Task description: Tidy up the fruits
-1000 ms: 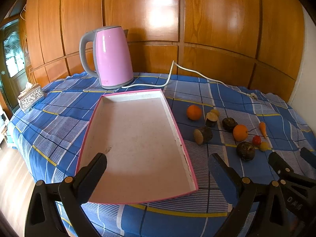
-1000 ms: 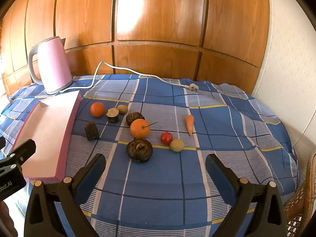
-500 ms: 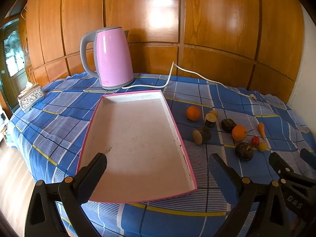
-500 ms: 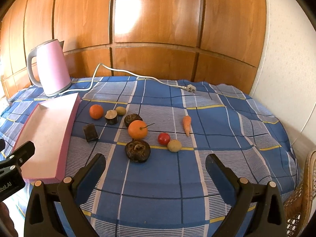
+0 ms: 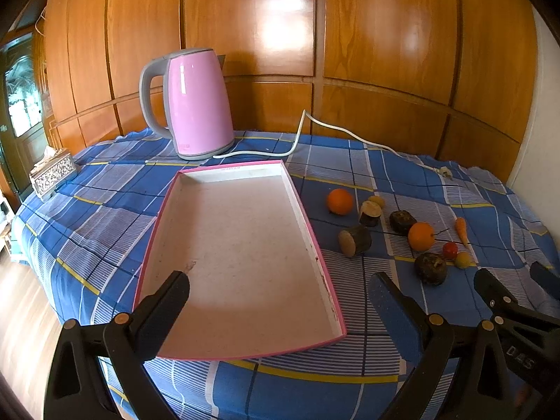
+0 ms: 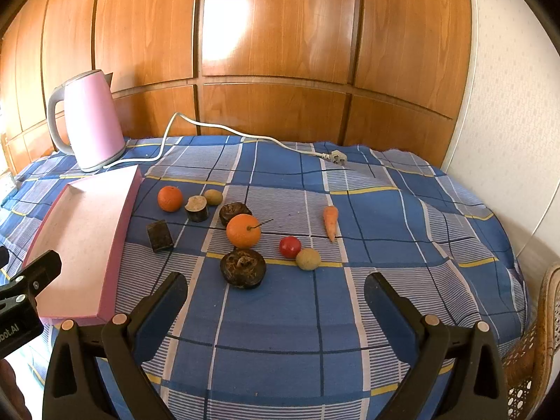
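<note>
My right claw (image 6: 276, 301) hangs spread and empty; the dark round fruit (image 6: 243, 268) lies just ahead at eleven o'clock, nearest of the scattered fruits. My left claw (image 5: 280, 301), also spread, hovers over the bare pink tray (image 5: 316, 255), so right reaches first.

**Open cloth in front, crowded middle**

Bare counter (image 6: 315, 332) lies between the right tool (image 6: 276, 290) and the nearest dark fruit (image 6: 243, 268). The fruits cluster just right of the pink tray (image 5: 316, 241), leaving narrow gaps. The carrot (image 6: 330, 222) lies apart. At the back, the kettle (image 5: 197, 103) and its cord (image 6: 245, 134) block passage.
</note>
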`<state>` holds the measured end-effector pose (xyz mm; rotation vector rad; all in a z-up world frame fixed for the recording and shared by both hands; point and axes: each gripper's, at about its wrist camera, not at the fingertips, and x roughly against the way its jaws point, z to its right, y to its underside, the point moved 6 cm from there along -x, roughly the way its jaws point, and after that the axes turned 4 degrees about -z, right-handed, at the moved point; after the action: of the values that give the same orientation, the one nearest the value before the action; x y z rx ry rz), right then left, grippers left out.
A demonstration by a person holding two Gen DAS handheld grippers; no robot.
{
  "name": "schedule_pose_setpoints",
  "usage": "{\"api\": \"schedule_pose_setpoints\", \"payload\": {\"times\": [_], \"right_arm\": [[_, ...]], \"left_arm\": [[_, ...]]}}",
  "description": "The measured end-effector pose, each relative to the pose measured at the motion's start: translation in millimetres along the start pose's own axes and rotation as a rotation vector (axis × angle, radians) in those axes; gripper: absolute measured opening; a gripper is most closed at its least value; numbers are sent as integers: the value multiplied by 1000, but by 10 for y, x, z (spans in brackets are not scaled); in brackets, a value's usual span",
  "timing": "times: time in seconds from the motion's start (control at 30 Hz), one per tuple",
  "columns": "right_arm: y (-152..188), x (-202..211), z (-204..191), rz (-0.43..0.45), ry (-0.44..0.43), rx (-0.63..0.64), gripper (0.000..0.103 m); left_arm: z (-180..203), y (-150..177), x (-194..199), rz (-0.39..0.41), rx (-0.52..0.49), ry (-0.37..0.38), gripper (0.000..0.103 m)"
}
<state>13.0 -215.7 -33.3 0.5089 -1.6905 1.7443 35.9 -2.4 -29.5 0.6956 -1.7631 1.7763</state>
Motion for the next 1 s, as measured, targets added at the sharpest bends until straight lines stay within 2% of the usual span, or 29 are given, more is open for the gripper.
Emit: {"api": "schedule_pose_setpoints", "payload": {"times": [0.7,0.8,0.87,0.93,1.0], "right_arm": [[13,-32,13,-9,-6,-5,102],[42,-70,27,-24,-10,-10,102],[66,-104,39,-35,-13,-14,102],[88,-142,55,-49,-18,-21,102],[110,-183,78,-65,-16,-30,102]], "left_arm": [[46,20,-41,-17,-7,14,103],[61,39,-72,-33,-3,45,103],[69,58,-91,-46,3,86,103],[73,64,-108,-58,31,170,103],[66,52,-132,-68,47,185,103]]}}
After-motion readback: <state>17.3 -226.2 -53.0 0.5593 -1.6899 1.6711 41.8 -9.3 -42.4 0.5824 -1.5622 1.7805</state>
